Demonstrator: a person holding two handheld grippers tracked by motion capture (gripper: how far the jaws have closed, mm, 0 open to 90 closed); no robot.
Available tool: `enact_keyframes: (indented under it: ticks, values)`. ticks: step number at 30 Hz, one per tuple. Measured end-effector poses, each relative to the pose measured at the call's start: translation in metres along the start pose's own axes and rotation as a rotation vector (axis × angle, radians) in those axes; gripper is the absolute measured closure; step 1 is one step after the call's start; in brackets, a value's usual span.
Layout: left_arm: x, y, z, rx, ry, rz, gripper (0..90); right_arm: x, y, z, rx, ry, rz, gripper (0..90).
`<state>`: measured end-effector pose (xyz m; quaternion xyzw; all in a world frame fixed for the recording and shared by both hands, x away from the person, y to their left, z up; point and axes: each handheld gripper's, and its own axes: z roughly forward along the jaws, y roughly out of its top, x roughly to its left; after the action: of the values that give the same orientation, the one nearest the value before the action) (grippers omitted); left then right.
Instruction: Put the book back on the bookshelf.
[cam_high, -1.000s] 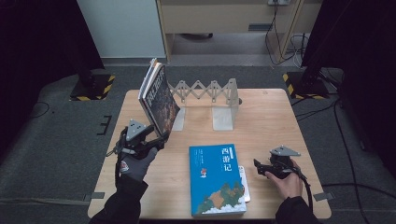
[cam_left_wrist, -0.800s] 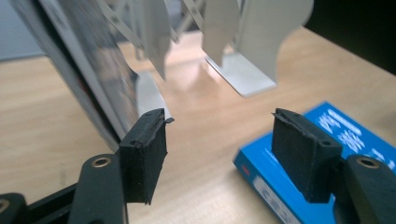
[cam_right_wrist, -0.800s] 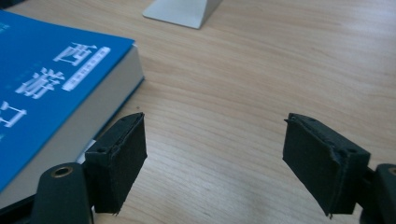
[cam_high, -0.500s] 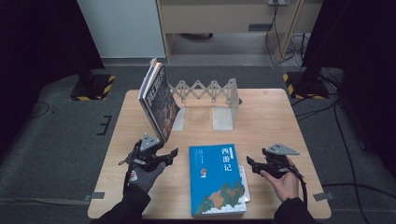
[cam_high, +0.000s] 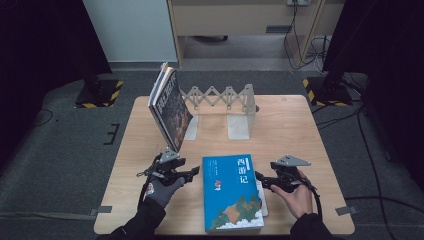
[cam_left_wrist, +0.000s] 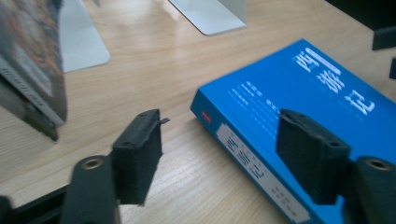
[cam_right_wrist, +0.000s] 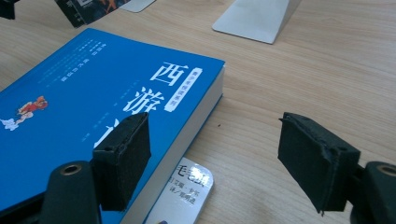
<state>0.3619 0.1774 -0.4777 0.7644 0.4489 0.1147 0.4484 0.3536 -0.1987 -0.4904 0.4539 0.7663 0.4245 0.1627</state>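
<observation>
Blue book (cam_high: 232, 192): lies flat, cover up, on the tabletop (cam_high: 310, 135), toward the person's edge and well in front of the folding book rack (cam_high: 222, 97). Beneath its right side, a thinner white booklet (cam_right_wrist: 182, 193) sticks out a little.

Dark book (cam_high: 170, 107): leans against the rack's left metal plate, tilted, behind and left of the blue book.

Left gripper (cam_high: 192, 173): a second ago it sat up beside the leaning dark book; it is now drawn back to the blue book's left edge, at the spine. Jaws apart, nothing between them. In the left gripper view (cam_left_wrist: 219, 154) the spine corner sits in the gap, one jaw over the cover.

Right gripper (cam_high: 261, 180): shifted slightly inward over the same interval, now just beside the blue book's right edge. Jaws apart, empty; the right gripper view (cam_right_wrist: 215, 154) shows the page edge between them.

Reading: both grippers now flank the blue book, which suggests a two-sided pick-up to stand it in the rack. No grip made yet.
</observation>
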Motion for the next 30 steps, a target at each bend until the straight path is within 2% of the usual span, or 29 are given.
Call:
enact_keyframes:
  ticks: [2,4,6,7,11,13,17,24,30]
  values:
    - [0.0,-0.001,0.0,0.008,0.019,0.042,34.3,0.002,-0.001,0.001,0.005,0.007,-0.001,25.5]
    - [0.0,-0.002,0.0,-0.015,0.006,0.074,34.5,0.005,-0.001,0.003,0.012,0.015,-0.006,25.5]
    - [0.0,-0.002,-0.001,-0.001,-0.034,0.063,42.0,0.007,-0.002,0.004,0.016,0.022,-0.011,25.5]
    - [0.0,-0.003,-0.001,0.005,-0.032,0.038,41.0,0.009,-0.002,0.005,0.02,0.023,-0.014,25.5]
    - [0.0,-0.005,0.004,0.025,-0.057,0.0,38.9,0.015,-0.002,0.008,0.026,0.047,-0.015,25.7]
    - [-0.001,-0.006,0.007,0.027,-0.05,0.025,38.8,0.018,-0.002,0.009,0.03,0.06,-0.008,26.0]
    - [-0.003,-0.008,0.017,0.023,-0.05,0.004,36.8,0.021,-0.003,0.012,0.042,0.08,0.008,26.2]
    - [-0.004,-0.015,0.034,0.065,-0.072,-0.055,33.8,0.025,-0.007,0.016,0.058,0.11,0.034,27.5]
    - [-0.007,-0.017,0.041,0.067,-0.099,-0.074,29.3,0.027,-0.011,0.019,0.077,0.128,0.056,27.6]
